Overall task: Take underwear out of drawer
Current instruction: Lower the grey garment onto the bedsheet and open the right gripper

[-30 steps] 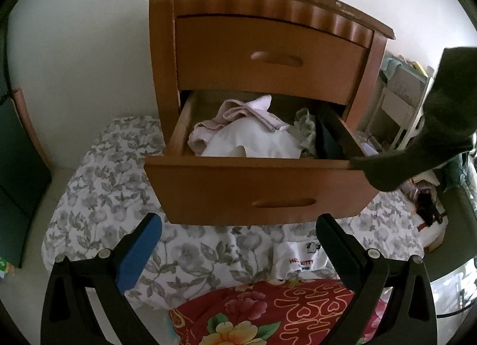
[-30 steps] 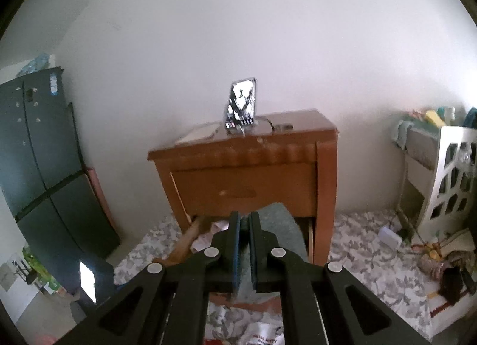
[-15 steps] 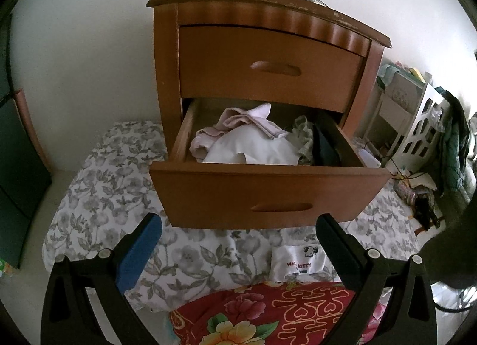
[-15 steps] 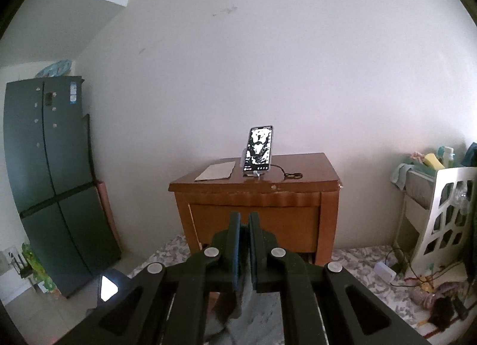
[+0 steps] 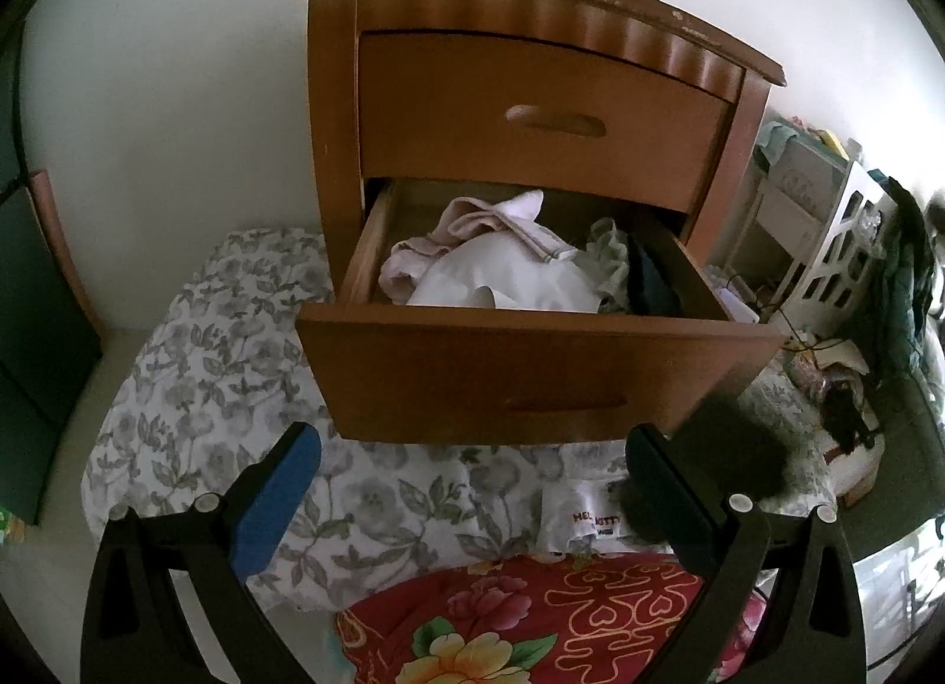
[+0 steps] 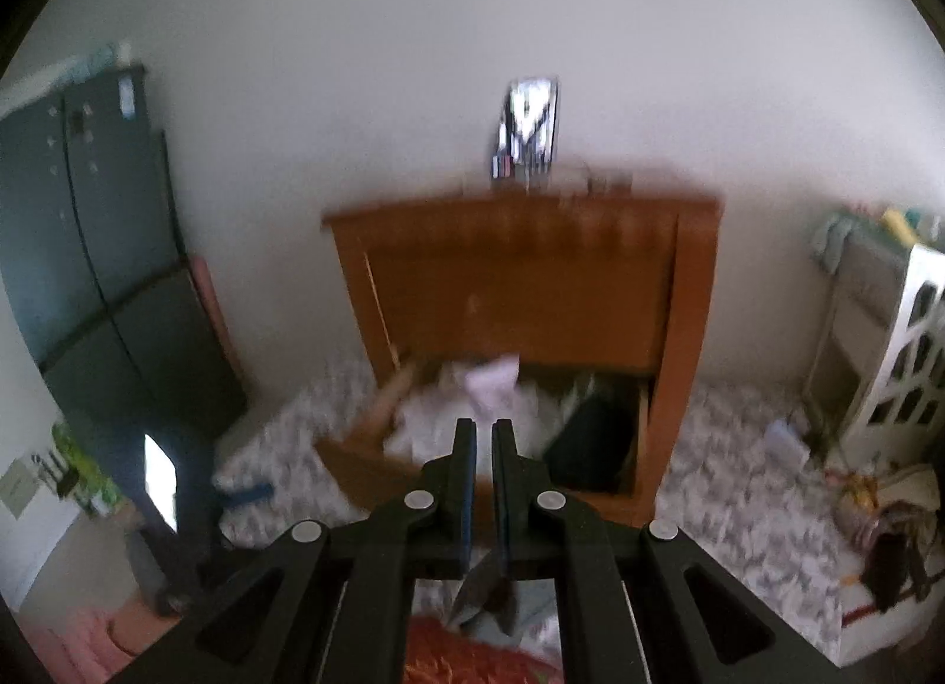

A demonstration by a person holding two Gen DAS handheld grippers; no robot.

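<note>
Right gripper (image 6: 483, 436) now dips toward the drawer (image 5: 531, 365), closed on a grey garment (image 6: 481, 595); left gripper (image 5: 466, 477) open below drawer. Underwear (image 5: 502, 264) remains inside; drop garment clear first.

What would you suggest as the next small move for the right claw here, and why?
Probably lower the right claw slightly and open it: it is shut on a grey garment hanging outside the open drawer, over the bedding where a white garment already lies.
</note>
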